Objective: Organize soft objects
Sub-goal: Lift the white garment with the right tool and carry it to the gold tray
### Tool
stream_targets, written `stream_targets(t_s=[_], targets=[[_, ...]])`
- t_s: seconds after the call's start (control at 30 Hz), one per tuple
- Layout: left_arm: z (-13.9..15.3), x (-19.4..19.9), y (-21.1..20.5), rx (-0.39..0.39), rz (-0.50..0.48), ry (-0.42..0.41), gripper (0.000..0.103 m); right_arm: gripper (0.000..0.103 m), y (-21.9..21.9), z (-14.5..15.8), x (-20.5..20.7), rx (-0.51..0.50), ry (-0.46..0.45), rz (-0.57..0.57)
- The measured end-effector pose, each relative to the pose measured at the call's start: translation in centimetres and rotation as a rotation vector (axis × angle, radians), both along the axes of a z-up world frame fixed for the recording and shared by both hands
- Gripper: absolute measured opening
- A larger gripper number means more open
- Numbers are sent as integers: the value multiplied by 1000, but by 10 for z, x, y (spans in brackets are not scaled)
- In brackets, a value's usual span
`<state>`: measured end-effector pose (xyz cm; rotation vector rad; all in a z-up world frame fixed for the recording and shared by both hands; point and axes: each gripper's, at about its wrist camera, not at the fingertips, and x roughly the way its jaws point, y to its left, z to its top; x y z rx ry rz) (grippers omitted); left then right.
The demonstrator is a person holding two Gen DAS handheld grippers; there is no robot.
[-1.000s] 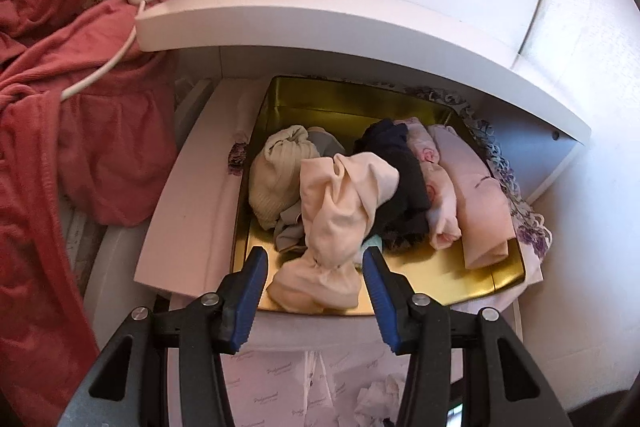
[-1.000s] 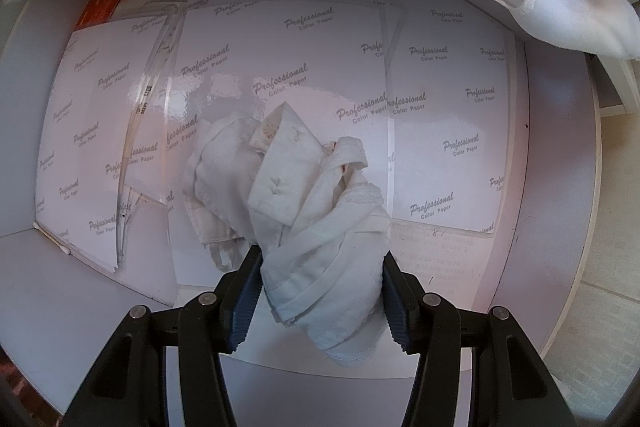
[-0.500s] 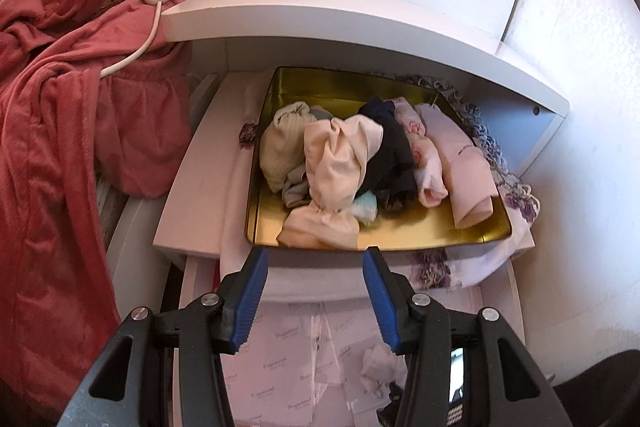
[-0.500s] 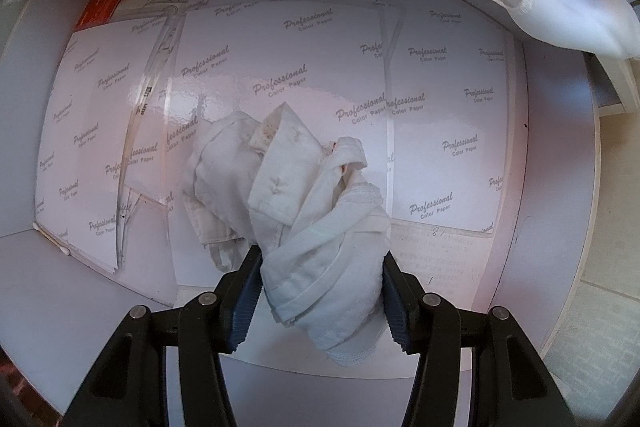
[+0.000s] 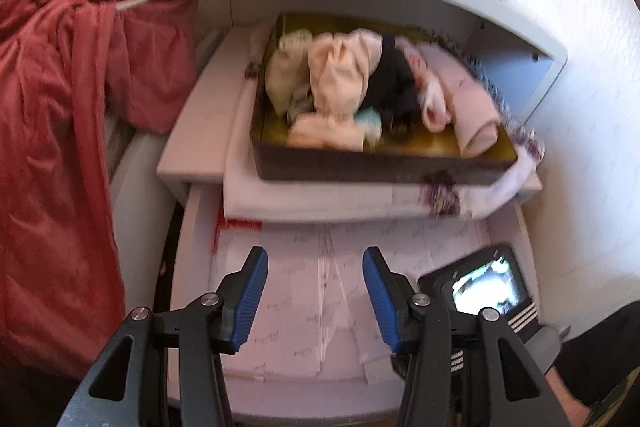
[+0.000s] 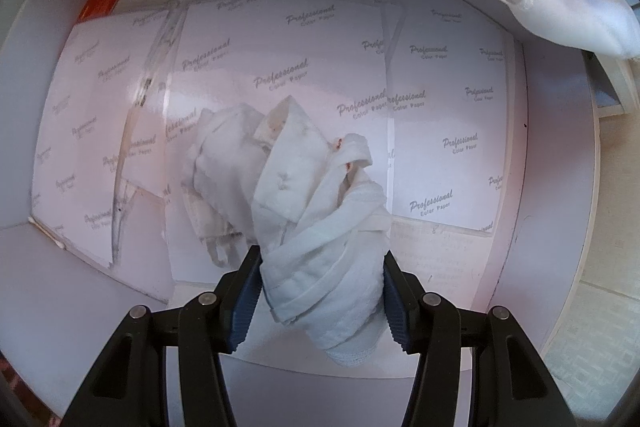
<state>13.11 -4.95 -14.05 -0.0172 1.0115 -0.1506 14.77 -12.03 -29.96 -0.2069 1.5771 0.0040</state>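
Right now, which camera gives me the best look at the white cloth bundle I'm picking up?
The right wrist view: the white cloth bundle fills its centre, sharp, gripped between the right gripper fingers over the paper-lined drawer. The left wrist view shows none of the bundle directly, only the open left gripper.

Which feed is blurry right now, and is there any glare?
Left wrist view: motion-smeared, gold metal tray and its rolled clothes soft-edged; empty left tongs sharp. Right wrist view: crisp, mild sheen on the printed white paper; right tongs grip the crumpled white cloth.
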Motion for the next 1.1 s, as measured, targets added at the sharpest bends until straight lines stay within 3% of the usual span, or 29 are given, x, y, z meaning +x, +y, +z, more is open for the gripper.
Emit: stream_targets(t_s=[0.17,0.37,0.5,0.93,1.1], targets=[[-29,0,4,34,1,80,50,53,-5,2,0,16,-9,-14],[-78,2,4,77,-6,265,50,49,-29,12,3,90,-31,-94],[-100,2,-3,101,-34,340,50,47,-43,26,6,112,-54,-135],[-110,5,1,82,-25,387,50,46,-74,74,-1,193,-123,-220],[-107,7,2,70,-22,380,50,47,-78,107,-5,238,-190,-208]])
